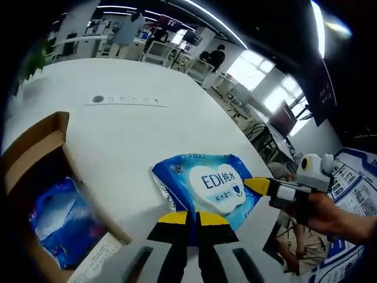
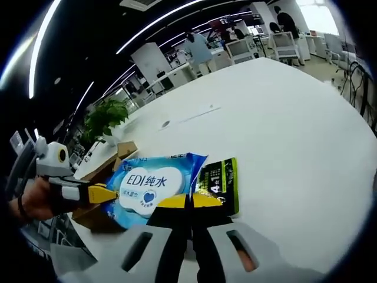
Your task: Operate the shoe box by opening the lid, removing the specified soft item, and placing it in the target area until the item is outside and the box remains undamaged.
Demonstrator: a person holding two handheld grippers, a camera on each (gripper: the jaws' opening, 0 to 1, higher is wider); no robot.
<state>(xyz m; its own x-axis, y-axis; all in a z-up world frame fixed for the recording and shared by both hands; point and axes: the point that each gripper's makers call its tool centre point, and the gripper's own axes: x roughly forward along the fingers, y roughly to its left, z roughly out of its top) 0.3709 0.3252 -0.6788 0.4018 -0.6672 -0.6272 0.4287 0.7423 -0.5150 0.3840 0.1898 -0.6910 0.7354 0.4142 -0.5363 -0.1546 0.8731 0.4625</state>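
In the left gripper view, the blue wet-wipe pack [image 1: 207,187] lay flat on the white worktop [image 1: 141,130], outside the open cardboard shoe box [image 1: 35,154], which stood just to its left. The left gripper [image 1: 192,219] had its yellow-tipped jaws drawn together at the pack's near edge; whether they actually pinched the wrapper could not be told. The right gripper [image 1: 258,186] came in from the right, held by a person's hand [image 1: 333,213], its yellow tip touching the pack's right edge. Inside the box sat a crumpled blue plastic bag [image 1: 62,219].

In the right gripper view, the right gripper [image 2: 189,201] showed jaws closed together at the pack's [image 2: 150,183] edge, beside a dark green packet [image 2: 219,183] lying against the pack. The left gripper [image 2: 105,193] reached in from the left, touching the pack's other end, with the box [image 2: 121,150] behind it.
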